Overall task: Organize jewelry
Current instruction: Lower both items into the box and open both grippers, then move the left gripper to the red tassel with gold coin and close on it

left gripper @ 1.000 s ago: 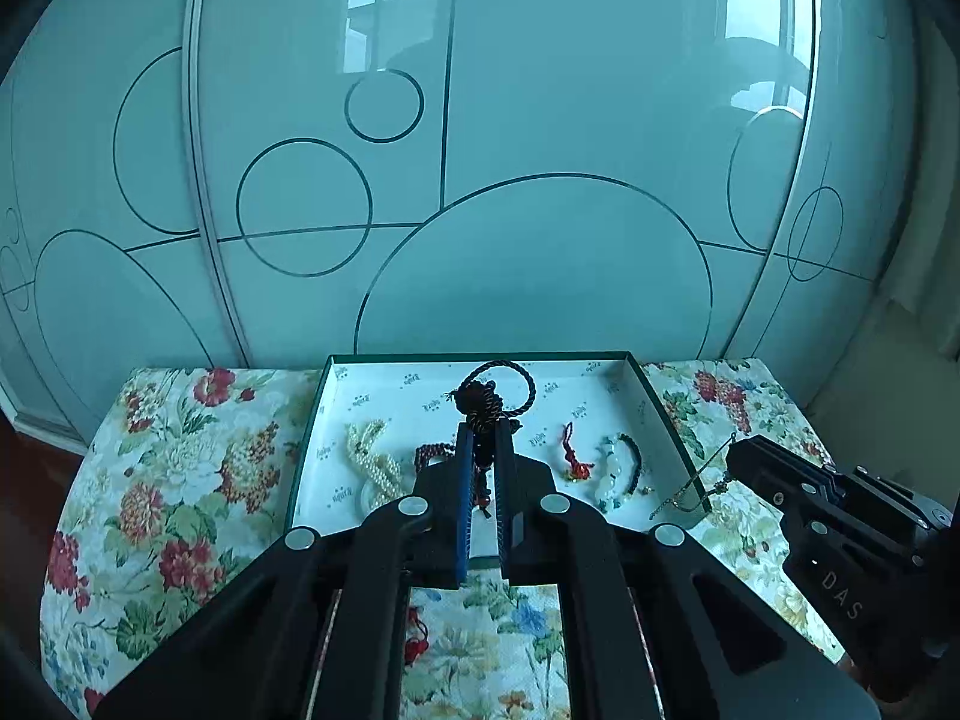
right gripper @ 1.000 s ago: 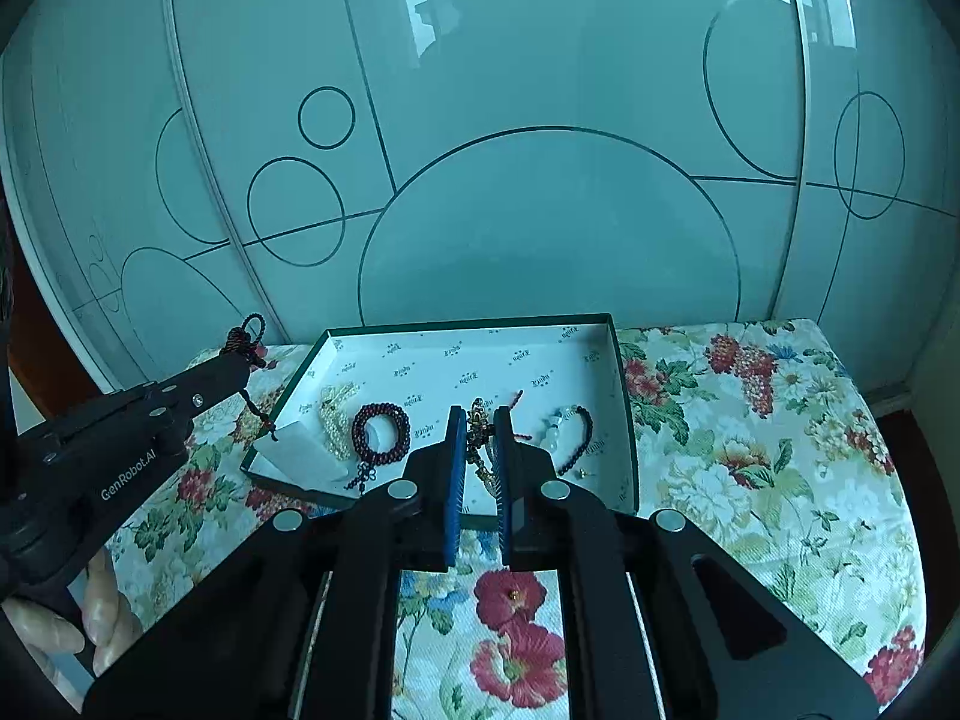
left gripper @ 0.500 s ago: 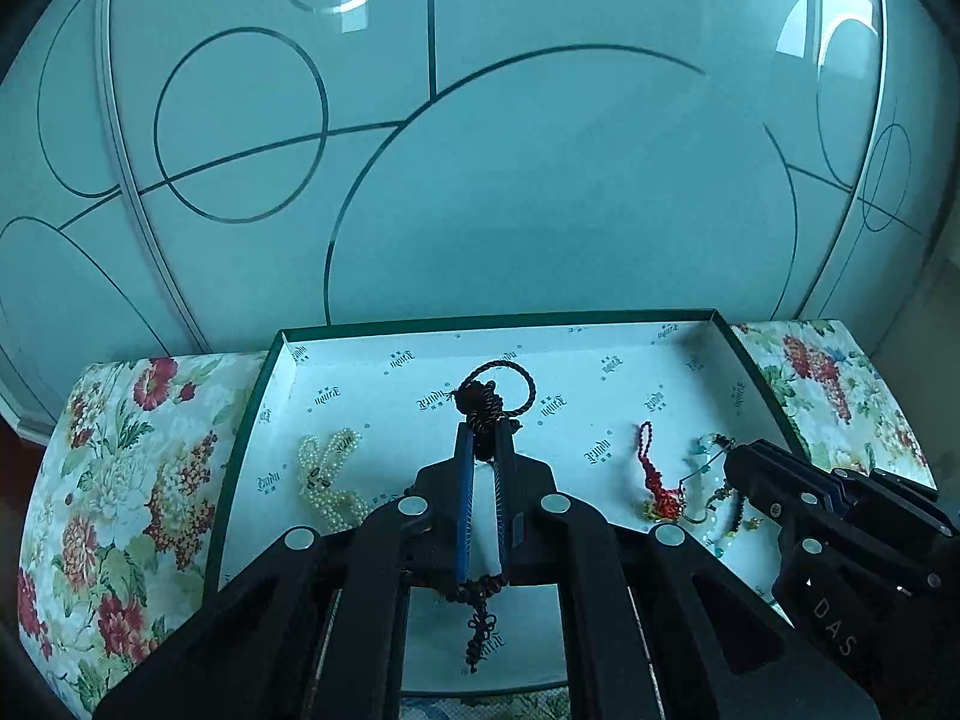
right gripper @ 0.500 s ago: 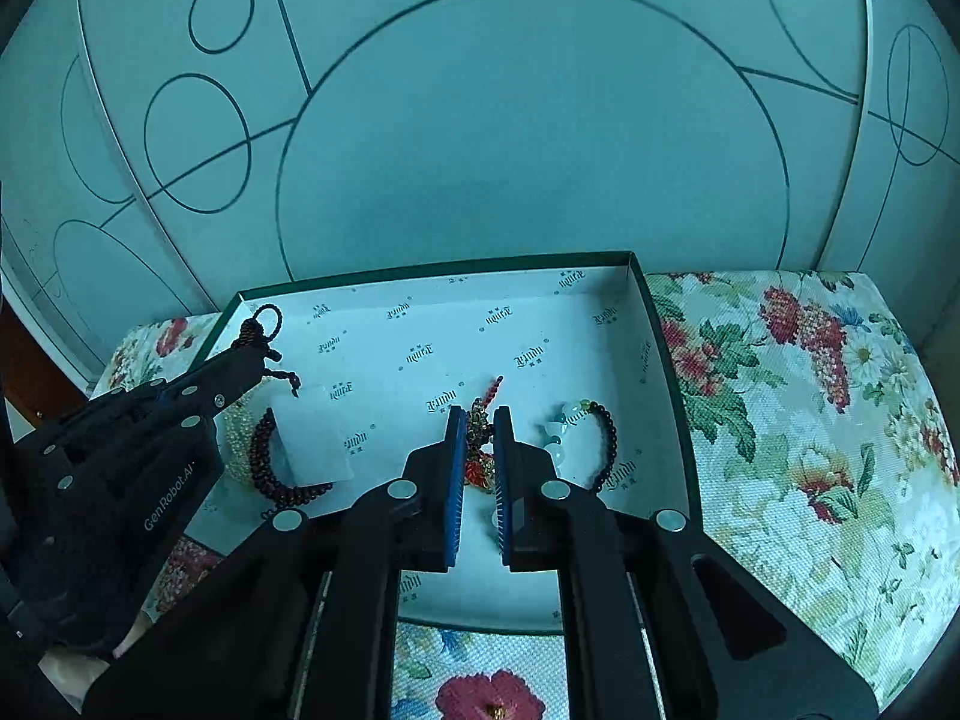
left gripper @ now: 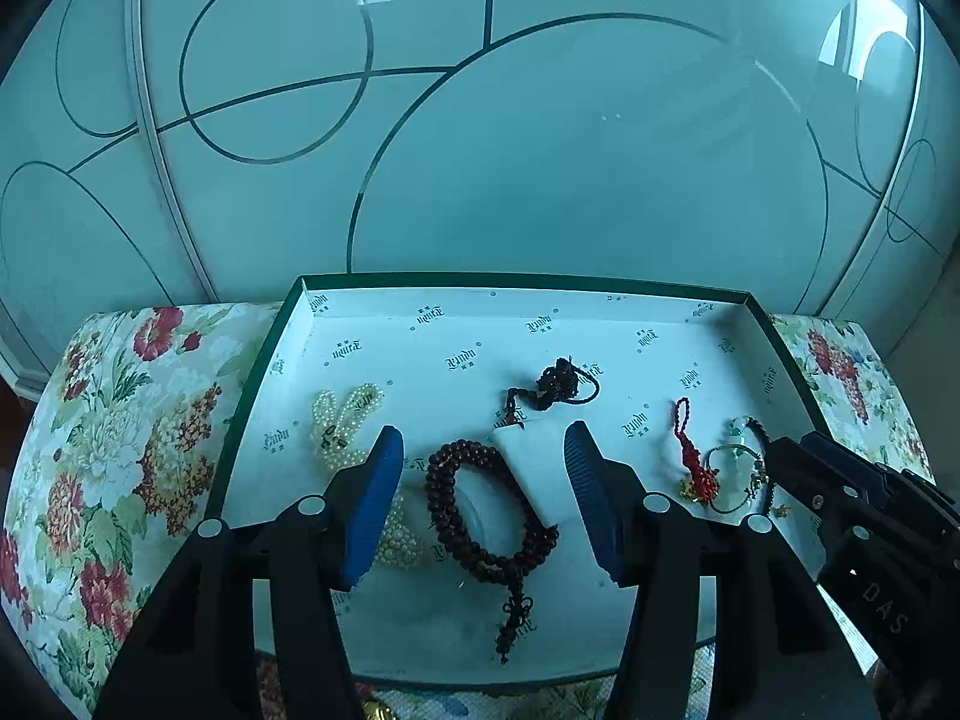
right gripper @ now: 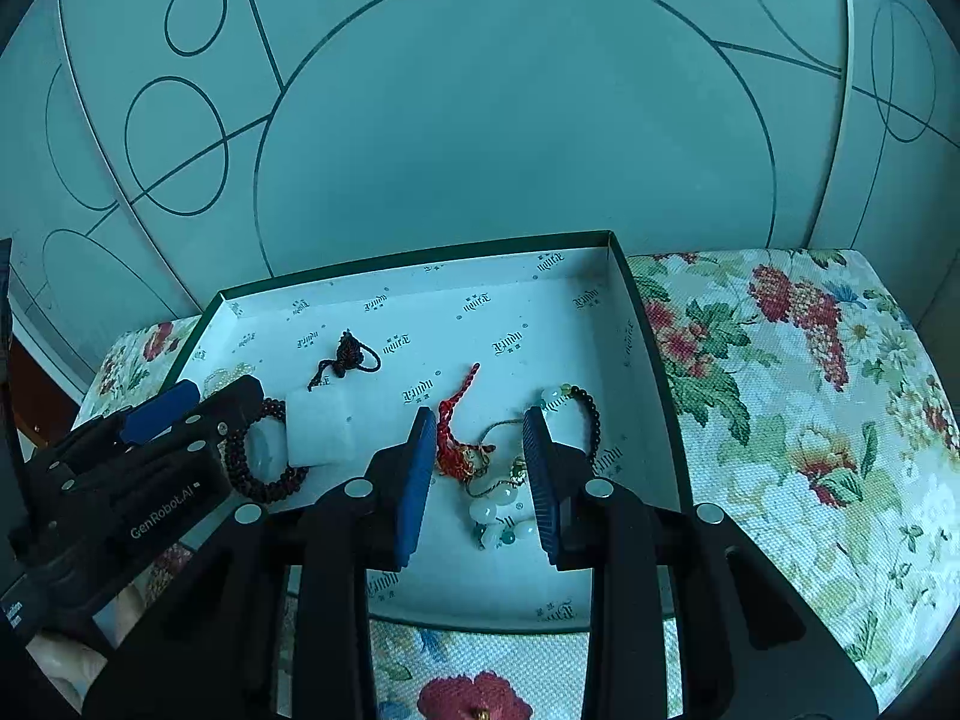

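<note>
Frosted glass panel (left gripper: 540, 180): fills the upper half of both views; circle-and-line pattern.

Floral cloth (right gripper: 810, 420): covers the surface under the box; visible left and right of it. Something gold shows at the bottom edge, too cropped to identify.

Box (left gripper: 528, 282): green-rimmed, white printed lining, centre of frame. All jewelry seen lies inside it.

Left gripper (left gripper: 480, 498): lower centre of its view, fingers spread wide, holding nothing; poised over the dark bead bracelet.

Right gripper (right gripper: 477, 474): lower centre of its view, likewise released and empty, over the jade cluster.

Dark bead bracelet (left gripper: 480, 510): centre, tassel trailing toward the bottom edge.

White pad (left gripper: 537, 468): just right of that bracelet, touching it.

Pearl strand (left gripper: 345, 420): left part of box.

Jade-and-bead bracelets (right gripper: 504, 504): tangled pile, right part of box.

Red knot tassel (right gripper: 453, 420): touching that pile.

Black cord knot (left gripper: 555, 384): upper centre.

Status, judged: pieces are boxed; untangling and spacing the right-hand pile seems outstanding.
</note>
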A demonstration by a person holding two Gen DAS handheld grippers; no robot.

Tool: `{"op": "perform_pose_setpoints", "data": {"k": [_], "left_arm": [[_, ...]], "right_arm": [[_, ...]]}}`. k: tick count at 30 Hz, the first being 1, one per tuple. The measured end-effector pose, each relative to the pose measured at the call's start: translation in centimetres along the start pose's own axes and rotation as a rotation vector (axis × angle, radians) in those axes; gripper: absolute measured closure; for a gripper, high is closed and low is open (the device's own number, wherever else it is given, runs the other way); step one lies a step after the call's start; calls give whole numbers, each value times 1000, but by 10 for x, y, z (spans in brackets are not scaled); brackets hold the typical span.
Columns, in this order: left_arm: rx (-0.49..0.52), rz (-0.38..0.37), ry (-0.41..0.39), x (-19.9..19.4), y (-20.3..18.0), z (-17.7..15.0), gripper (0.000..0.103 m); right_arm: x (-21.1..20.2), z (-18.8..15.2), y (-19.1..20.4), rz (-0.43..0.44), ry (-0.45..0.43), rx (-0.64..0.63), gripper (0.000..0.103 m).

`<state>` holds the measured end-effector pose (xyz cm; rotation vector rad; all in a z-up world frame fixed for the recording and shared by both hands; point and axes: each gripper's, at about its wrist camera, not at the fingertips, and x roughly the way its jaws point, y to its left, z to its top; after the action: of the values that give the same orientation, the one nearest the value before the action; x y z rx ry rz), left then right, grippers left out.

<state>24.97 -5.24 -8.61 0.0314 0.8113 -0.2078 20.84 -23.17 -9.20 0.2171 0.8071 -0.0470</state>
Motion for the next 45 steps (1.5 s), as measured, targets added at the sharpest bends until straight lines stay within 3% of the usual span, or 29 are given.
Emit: {"op": "perform_pose_setpoints", "data": {"k": [5, 19, 30, 32, 38, 40, 45], "left_arm": [[-38, -10, 1, -32, 10, -16, 39], [-163, 52, 61, -79, 61, -106, 39], [-195, 63, 85, -69, 77, -119, 39], [-194, 62, 87, -68, 76, -119, 39], [-199, 54, 102, -62, 76, -123, 39], [-200, 52, 105, -61, 76, -124, 39], [-196, 47, 109, -59, 73, -124, 39]], "right_arm": [[-32, -20, -7, 14, -5, 15, 73], [-59, -106, -4, 4, 87, -2, 74], [-39, -105, 10, -9, 93, -33, 76], [-34, -105, 10, -14, 100, -36, 83], [-28, -107, 15, -45, 95, -66, 90], [-28, -109, 16, -67, 86, -83, 98], [-28, -109, 15, -74, 79, -92, 99]]}}
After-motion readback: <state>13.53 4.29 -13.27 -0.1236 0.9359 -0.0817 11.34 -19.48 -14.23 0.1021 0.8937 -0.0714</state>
